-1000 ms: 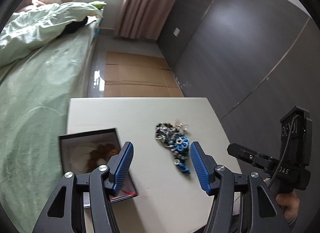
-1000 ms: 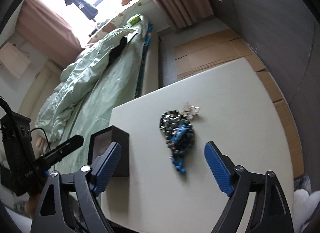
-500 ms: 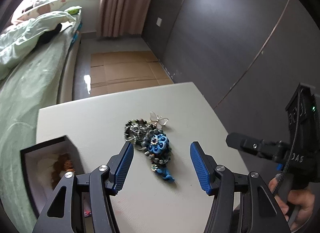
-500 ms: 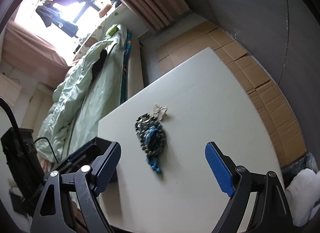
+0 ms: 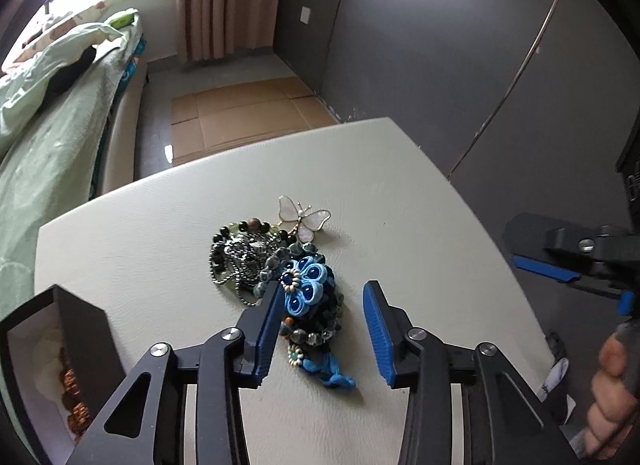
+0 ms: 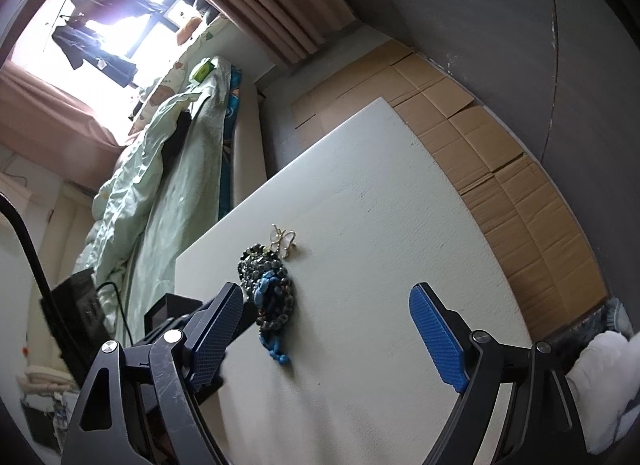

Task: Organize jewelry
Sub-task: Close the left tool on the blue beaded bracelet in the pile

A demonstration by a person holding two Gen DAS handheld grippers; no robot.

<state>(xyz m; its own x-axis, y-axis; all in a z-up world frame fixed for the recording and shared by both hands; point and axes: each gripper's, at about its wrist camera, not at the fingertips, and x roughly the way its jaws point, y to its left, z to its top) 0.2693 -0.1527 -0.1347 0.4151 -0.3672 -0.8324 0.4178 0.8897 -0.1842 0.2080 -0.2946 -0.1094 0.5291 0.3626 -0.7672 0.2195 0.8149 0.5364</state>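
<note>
The jewelry pile (image 5: 280, 277) lies near the middle of the desk (image 5: 400, 193), a tangle you have yet to lift: a blue fabric flower piece (image 5: 305, 285) on top of dark beaded strands (image 5: 240, 257), with a butterfly brooch (image 5: 303, 219) touching the pile's far edge. Beside the pile, at the desk's left edge, stands the open black box (image 5: 76, 329), white-lined and already holding some brown beads (image 5: 74, 397). That looks like where the pieces are meant to go.

You are at the pick-up step. Your left gripper (image 5: 320, 329) straddles the near half of the pile and its jaws are closing, with the blue flower piece and the beads under it between them. The pads do not yet press on anything; the left pad sits just at the flower's edge, the right one stands apart from the pile over bare desk.

The next move calls for care. The strands are tangled together, so a squeeze here may drag up more than one piece. Settle the tips down to the desk surface, centre them on the flower piece, and close fully before you lift toward the box.

Your left gripper points steeply down at the pile from the near side. Your right gripper (image 6: 332, 321) hangs to the right of the pile, tilted down too, jaws wide and empty, nothing between them but bare desk. The hand (image 5: 612, 397) bearing it shows at the edge of the left wrist view.
</note>
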